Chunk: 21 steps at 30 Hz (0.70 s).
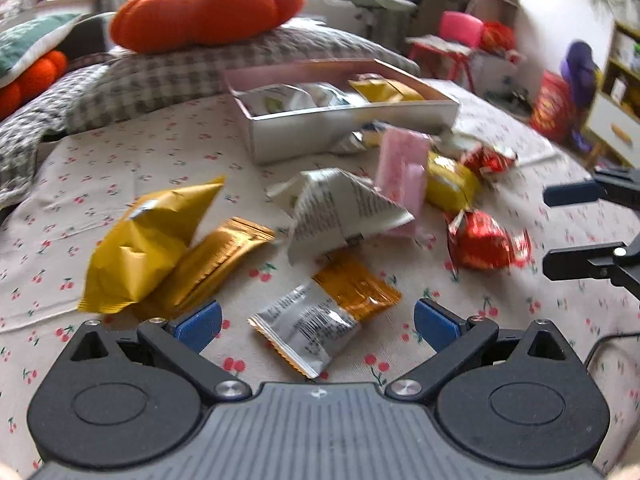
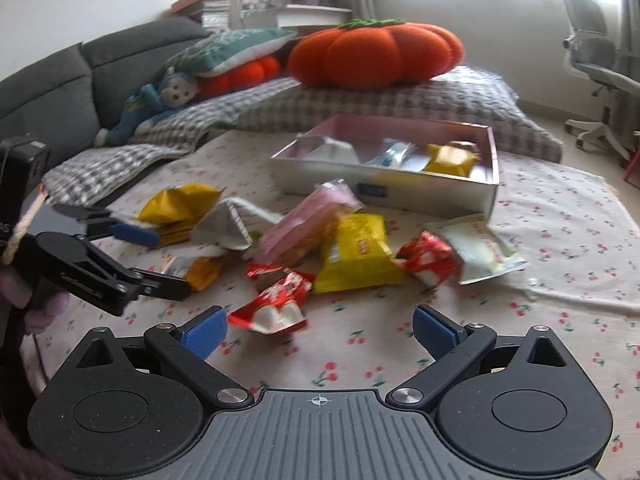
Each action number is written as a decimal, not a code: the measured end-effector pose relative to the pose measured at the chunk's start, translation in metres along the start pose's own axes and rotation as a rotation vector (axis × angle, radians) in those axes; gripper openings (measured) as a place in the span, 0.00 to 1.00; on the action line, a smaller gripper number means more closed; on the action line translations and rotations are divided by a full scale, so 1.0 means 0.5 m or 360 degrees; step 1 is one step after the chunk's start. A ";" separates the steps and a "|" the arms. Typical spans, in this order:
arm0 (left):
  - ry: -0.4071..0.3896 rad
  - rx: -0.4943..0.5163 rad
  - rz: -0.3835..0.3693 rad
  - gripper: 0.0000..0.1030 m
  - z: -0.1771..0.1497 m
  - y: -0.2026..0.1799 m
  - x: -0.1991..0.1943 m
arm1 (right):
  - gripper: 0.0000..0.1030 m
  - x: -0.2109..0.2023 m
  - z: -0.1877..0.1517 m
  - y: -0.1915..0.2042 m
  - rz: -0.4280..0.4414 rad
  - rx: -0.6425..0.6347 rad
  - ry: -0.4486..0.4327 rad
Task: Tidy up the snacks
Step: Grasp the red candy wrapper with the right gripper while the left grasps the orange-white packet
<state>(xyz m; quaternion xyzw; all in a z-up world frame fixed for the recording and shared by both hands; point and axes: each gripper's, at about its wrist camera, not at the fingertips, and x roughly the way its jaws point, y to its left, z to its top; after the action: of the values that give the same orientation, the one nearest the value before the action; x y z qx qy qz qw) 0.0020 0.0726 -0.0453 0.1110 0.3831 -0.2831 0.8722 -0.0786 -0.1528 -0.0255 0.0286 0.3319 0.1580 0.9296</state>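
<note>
Loose snack packets lie scattered on a cherry-print cloth (image 1: 120,168). My left gripper (image 1: 318,324) is open, low over a silver-and-orange packet (image 1: 320,320) that lies between its blue fingertips, ungripped. Left of it sit a yellow bag (image 1: 136,248) and a gold packet (image 1: 216,260); beyond are a white folded packet (image 1: 340,208), a pink packet (image 1: 402,172) and a red packet (image 1: 484,244). My right gripper (image 2: 320,330) is open just short of a red packet (image 2: 276,300), with a yellow packet (image 2: 356,252) behind. A silver box (image 2: 380,188) holds several packets.
An orange pumpkin cushion (image 2: 372,56) rests on a checked mattress (image 2: 440,100) behind the box. A grey sofa (image 2: 52,92) with a blue plush toy (image 2: 160,100) stands at the left, an office chair (image 2: 596,68) at the right. My left gripper (image 2: 160,258) reaches in beside the right one.
</note>
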 end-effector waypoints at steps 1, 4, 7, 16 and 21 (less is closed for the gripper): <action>0.0011 0.0022 -0.0011 1.00 -0.002 -0.002 0.002 | 0.97 0.004 -0.002 0.004 0.0008 -0.0005 0.0010; 0.0040 0.0075 -0.0033 0.99 -0.006 -0.006 0.011 | 0.97 0.017 -0.005 0.011 0.0024 -0.0007 0.0042; 0.0043 0.0086 -0.0044 1.00 -0.009 -0.004 0.015 | 0.97 0.034 -0.007 0.014 0.0045 0.0000 0.0096; 0.0018 0.0122 -0.0074 1.00 -0.004 0.007 0.019 | 0.97 0.065 -0.009 0.033 0.0062 0.0018 0.0146; 0.0058 0.0120 -0.0113 0.99 0.004 0.005 0.019 | 0.97 0.074 -0.005 0.041 0.0014 -0.0010 0.0119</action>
<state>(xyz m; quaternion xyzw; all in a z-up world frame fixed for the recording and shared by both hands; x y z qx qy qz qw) 0.0097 0.0699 -0.0509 0.1352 0.3918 -0.3259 0.8497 -0.0586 -0.1217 -0.0467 0.0213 0.3657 0.1640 0.9159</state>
